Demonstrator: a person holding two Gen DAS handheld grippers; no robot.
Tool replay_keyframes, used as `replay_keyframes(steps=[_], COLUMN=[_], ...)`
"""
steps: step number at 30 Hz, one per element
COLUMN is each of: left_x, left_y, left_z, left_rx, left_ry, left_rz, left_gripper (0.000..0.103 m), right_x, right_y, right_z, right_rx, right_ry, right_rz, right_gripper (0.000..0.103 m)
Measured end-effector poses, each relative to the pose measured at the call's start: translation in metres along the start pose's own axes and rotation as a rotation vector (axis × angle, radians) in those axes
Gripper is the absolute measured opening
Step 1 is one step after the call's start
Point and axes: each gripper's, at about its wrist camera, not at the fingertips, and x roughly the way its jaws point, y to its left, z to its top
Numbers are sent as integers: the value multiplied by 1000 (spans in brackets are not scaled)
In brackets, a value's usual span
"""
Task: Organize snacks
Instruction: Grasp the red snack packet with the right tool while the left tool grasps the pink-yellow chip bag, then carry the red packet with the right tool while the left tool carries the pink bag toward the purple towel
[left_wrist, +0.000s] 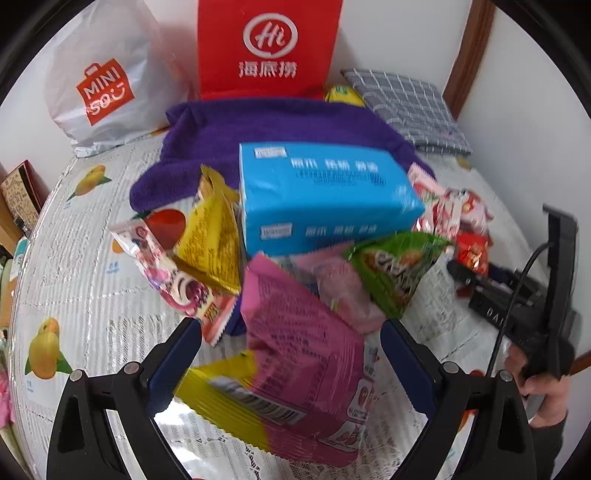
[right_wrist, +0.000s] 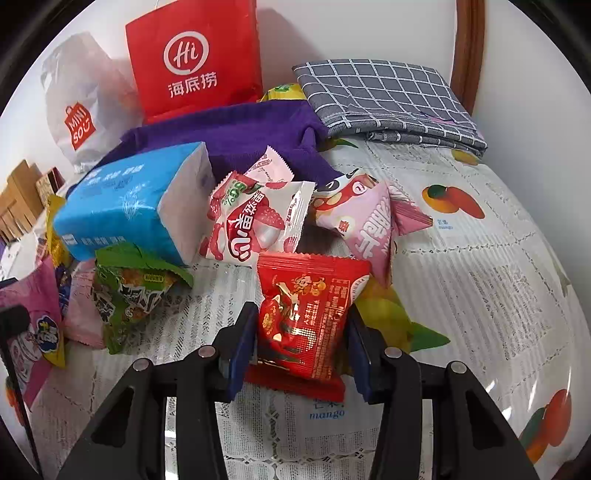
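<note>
Several snack packets lie around a blue tissue pack (left_wrist: 325, 195) (right_wrist: 129, 206) on a fruit-print tablecloth (left_wrist: 74, 266). My left gripper (left_wrist: 291, 328) is open, its jaws on either side of a pink and yellow packet (left_wrist: 306, 362) that lies between them. My right gripper (right_wrist: 301, 328) is shut on a red snack packet (right_wrist: 306, 314). The right gripper also shows at the right of the left wrist view (left_wrist: 517, 295). A green packet (left_wrist: 399, 266) (right_wrist: 129, 291), a white lychee packet (right_wrist: 251, 221) and a pink triangular packet (right_wrist: 365, 225) lie nearby.
A red paper bag (left_wrist: 267, 48) (right_wrist: 195, 59) and a white MINISO bag (left_wrist: 99, 77) (right_wrist: 79, 99) stand at the back against the wall. A purple towel (left_wrist: 273, 129) and a folded grey checked cloth (right_wrist: 384, 96) lie behind the snacks. Yellow and white-pink packets (left_wrist: 214, 229) lie left.
</note>
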Motion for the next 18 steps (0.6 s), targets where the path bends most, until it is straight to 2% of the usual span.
replay_keyframes(steps=[2,4,6,9,18], left_x=[3,3,1,-6,-26], left_y=[-2,-2,-1,3,9], left_z=[-3,-4,-5,-6,-3], left_rx=[16,18,9,3,1], left_ry=[14,22,24,10,-24], left_rz=[2,-9,-32,-42,-67], left_gripper=[91,77,70,53,50], right_x=[0,0,0,0,-15], right_y=[3,2,1,1,-1], right_z=[0,0,-1,-1,-2], right_rx=[-13,-10,-2,-2,11], right_ry=[1,1,1,0,29], right_rz=[-16,-13,-4,-5,17], right_gripper=[46,46,46,45,40])
